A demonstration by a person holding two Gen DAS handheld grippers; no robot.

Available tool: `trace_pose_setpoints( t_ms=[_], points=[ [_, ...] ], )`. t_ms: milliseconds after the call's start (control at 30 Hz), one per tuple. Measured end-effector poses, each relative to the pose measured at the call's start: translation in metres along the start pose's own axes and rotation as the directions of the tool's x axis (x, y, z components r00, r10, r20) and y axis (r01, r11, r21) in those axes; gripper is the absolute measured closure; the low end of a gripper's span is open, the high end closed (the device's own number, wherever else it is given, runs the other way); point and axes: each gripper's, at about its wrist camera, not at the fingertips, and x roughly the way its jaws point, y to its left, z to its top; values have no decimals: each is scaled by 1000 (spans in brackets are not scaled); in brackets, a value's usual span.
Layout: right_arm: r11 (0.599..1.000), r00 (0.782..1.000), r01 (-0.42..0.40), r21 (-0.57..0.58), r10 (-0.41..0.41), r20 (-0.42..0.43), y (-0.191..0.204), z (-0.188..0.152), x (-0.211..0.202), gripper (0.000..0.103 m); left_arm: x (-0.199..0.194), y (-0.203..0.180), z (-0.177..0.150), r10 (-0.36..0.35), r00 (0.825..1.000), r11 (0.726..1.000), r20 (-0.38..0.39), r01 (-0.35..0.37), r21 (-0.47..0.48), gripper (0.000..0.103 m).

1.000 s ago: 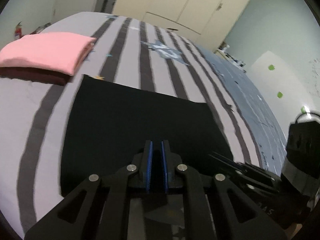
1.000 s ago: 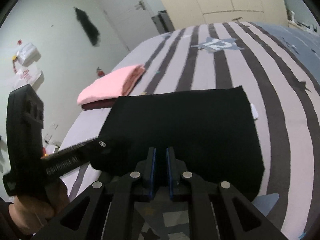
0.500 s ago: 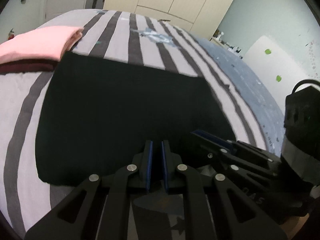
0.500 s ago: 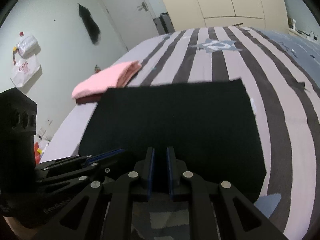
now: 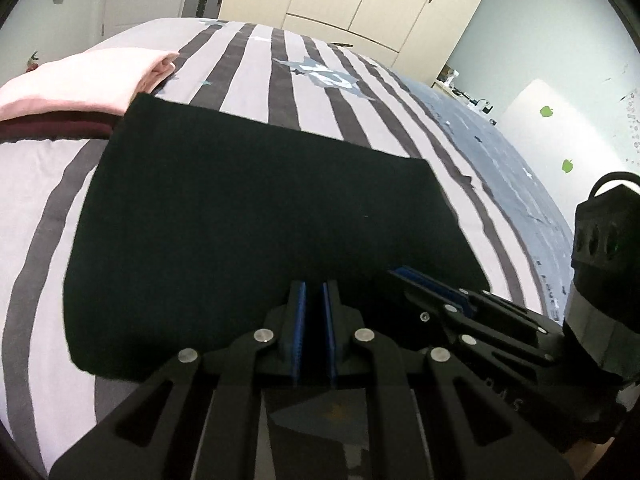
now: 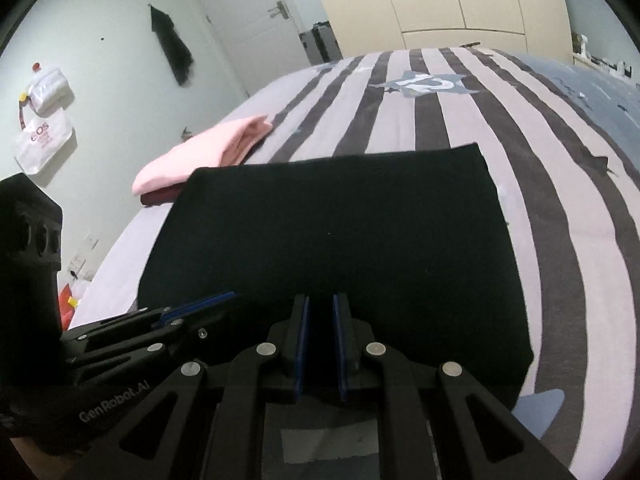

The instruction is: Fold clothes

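Two grippers hold our black cloth (image 5: 260, 216) at its near edge. Our left gripper (image 5: 314, 328) pinches it at six o'clock; our right gripper (image 6: 320, 340) does too. Pink clothes (image 5: 80, 80) sit at ten o'clock on the striped bed (image 5: 248, 68).

Since the earlier pictures both grippers have come lower and closer to the black cloth (image 5: 256, 216), whose near edge is now down toward the bed (image 5: 248, 64). The right gripper (image 5: 430, 284) now lies just beside the left gripper (image 5: 314, 292), with the cloth filling more of both views.
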Motion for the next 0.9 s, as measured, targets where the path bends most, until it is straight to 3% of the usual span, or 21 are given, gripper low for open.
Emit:
trace_pose_setpoints(
  t_ms=[233,433,533,700,900],
  points=[
    [1000,1000,8,-2,-8,11,-5,-4,9,92,-1,1,-2,11,1000,1000,-3,-11,22,97],
    [996,995,88,20,-89,43,-21,1,-19,92,-25,21,4,64,997,998,42,-64,14,97],
    [993,994,102,55,-103,23,-40,-5,-18,95,-18,37,-4,71,997,997,21,-71,-4,98],
    [993,993,115,16,-115,13,-43,-8,-10,96,-16,35,0,86,996,996,16,-86,3,99],
    [988,987,156,22,-156,28,-50,3,-23,95,-39,54,7,150,986,989,69,-149,-17,99]
  ],
)
